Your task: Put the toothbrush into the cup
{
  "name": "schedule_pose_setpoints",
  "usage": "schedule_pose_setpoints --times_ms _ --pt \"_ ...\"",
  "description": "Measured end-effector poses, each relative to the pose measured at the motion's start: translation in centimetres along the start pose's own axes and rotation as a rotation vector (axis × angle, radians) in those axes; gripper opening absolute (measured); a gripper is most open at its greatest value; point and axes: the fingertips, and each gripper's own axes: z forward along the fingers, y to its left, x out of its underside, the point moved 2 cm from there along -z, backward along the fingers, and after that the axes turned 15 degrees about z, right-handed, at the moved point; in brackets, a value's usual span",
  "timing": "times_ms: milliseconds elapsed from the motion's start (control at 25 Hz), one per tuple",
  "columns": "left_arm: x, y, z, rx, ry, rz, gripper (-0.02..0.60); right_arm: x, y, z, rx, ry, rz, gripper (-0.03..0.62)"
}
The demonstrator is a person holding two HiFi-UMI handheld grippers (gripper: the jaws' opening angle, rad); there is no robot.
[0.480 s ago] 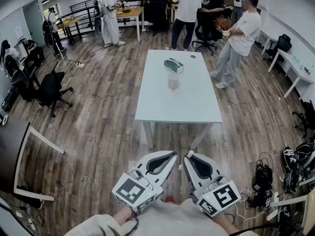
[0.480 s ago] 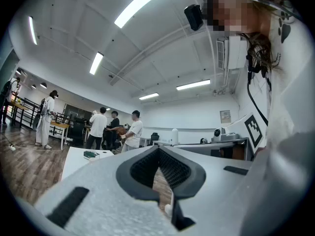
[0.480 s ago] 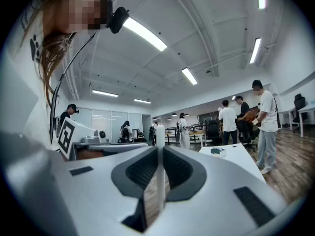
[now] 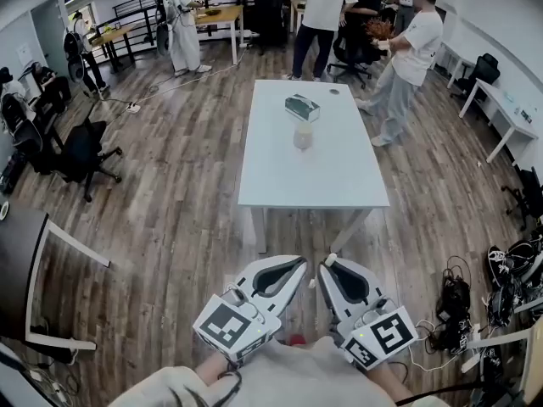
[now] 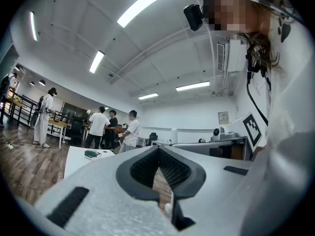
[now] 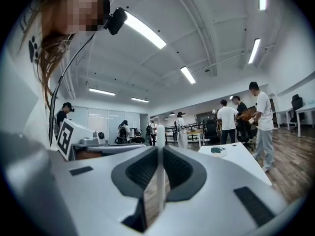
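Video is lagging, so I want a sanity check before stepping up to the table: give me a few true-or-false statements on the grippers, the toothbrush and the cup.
1. The right gripper is shut on the toothbrush. True.
2. The toothbrush is in the cup. False: the right gripper holds it, well short of the cup.
3. The left gripper holds the cup. False: its fingers are together, and the cup stands on the table.
4. A green box lies on the table beyond the cup. True.
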Motion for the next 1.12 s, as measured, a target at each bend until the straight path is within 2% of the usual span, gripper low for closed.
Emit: schedule_pose_setpoints --times_ms 320,560,840,1120 --pt "1.5 2.5 -1.1 -0.010 0.013 -0.017 0.008 0.7 0.1 2.0 0.020 0.002 0.014 0.048" --pt "2.4 4.6 0.3 -0.024 0.015 -0.020 0.009 0.3 -1.6 4.2 0.014 0.000 0.018 0.048" --pt "4.0 8.2 3.7 -0.046 0.022 -0.032 0.008 -0.7 -5.3 8.1 -0.003 0.016 0.020 0.047" --pt "5.6 12.8 9.4 -0.083 0.043 -0.044 0.008 -2.4 -11.2 12.8 -0.033 0.047 0.028 0.048"
